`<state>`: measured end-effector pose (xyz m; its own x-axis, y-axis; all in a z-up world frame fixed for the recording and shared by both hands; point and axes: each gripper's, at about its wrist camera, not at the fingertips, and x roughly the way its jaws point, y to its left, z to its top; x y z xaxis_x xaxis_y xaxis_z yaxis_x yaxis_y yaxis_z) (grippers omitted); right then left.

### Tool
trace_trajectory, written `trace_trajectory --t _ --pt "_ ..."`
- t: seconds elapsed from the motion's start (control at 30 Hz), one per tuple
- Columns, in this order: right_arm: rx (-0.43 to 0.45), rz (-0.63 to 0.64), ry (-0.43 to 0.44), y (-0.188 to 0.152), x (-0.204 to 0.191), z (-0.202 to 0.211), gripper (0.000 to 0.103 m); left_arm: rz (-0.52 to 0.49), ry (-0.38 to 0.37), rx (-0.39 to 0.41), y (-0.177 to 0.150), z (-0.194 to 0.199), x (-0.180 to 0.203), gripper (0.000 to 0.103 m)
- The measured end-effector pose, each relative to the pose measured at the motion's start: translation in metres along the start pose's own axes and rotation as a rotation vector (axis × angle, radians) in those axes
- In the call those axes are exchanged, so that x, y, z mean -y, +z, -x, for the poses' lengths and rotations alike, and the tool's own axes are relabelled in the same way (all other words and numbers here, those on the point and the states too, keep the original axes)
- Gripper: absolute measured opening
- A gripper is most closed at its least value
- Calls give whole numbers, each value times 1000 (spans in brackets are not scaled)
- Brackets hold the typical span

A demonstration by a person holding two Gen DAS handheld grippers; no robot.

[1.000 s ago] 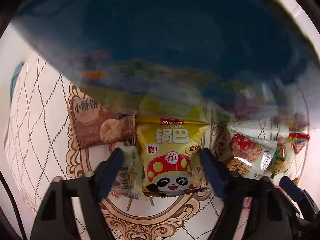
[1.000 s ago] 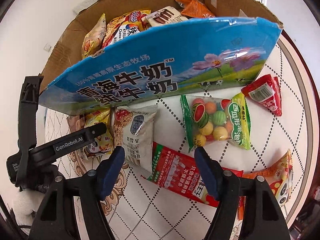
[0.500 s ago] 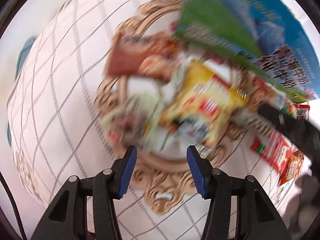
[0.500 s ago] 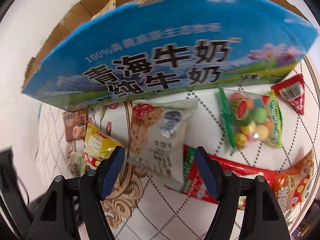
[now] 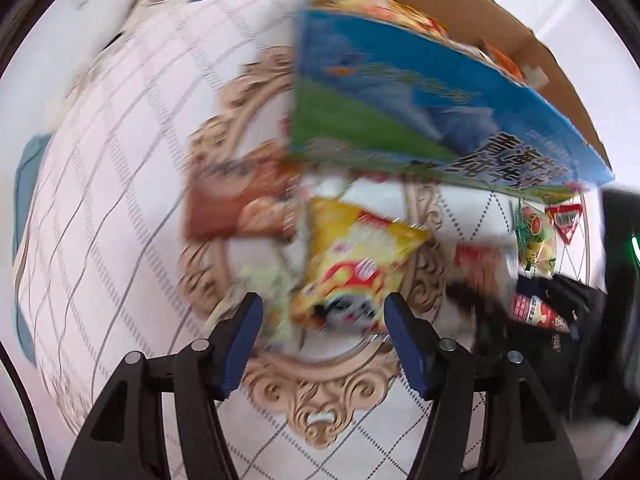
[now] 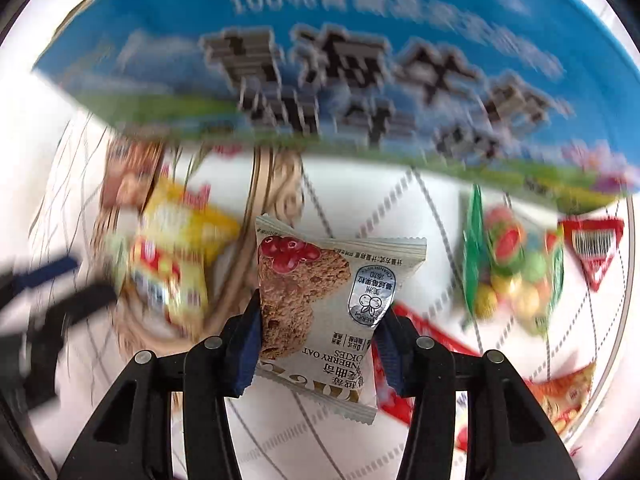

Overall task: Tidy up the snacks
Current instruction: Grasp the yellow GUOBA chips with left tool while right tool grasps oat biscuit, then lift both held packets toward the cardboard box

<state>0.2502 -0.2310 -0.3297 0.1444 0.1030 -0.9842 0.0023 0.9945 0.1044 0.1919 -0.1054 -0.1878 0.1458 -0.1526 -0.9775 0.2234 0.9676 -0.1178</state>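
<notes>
R gripper, lower centre of its view, has just closed its jaws on the oat cookie pack, so lift straight & clear the box flap w/o snagging, while L gripper hangs w/ jaws apart over the yellow bag.

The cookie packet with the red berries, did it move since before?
Yes. The cookie packet has left the tablecloth beside the red wrapper; the right gripper, jaws just closing, now pinches it.
</notes>
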Motion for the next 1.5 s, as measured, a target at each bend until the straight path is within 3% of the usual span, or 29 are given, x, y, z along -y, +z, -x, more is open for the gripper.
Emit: trace_trajectory --t 0.2,0.33,0.43,0.6,0.7,0.8,0.87,1.07,1.2,1.33,1.5 --pt "-23 -1 21 -18 16 10 53 -133 43 -133 22 -50 36 61" --pt "-34 0 41 -25 26 12 53 -133 54 -123 23 -61 43 57" --pt "-61 16 85 -23 24 8 53 -82 31 -136 -1 -58 39 55" --pt "-131 72 185 -41 11 -5 53 64 6 -192 -69 -51 -12 55" --pt "-162 143 170 -65 -7 -15 53 150 -23 -222 -107 -54 -30 55" --pt "-158 146 153 -69 -13 -18 55 197 -56 -236 -122 -65 -38 60" --pt "-164 115 162 -68 -13 -18 60 210 -44 -241 -123 -74 -43 60" --pt "-155 85 87 -68 -26 -21 61 180 6 -243 -113 -94 -29 60" --pt "-131 37 55 -77 -25 -22 61 181 25 -239 -109 -93 -15 60" --pt "-118 30 14 -85 -33 -26 61 182 38 -244 -75 -76 15 60" --pt "-104 69 -38 -93 -50 -39 61 180 43 -251 -67 -81 7 60"
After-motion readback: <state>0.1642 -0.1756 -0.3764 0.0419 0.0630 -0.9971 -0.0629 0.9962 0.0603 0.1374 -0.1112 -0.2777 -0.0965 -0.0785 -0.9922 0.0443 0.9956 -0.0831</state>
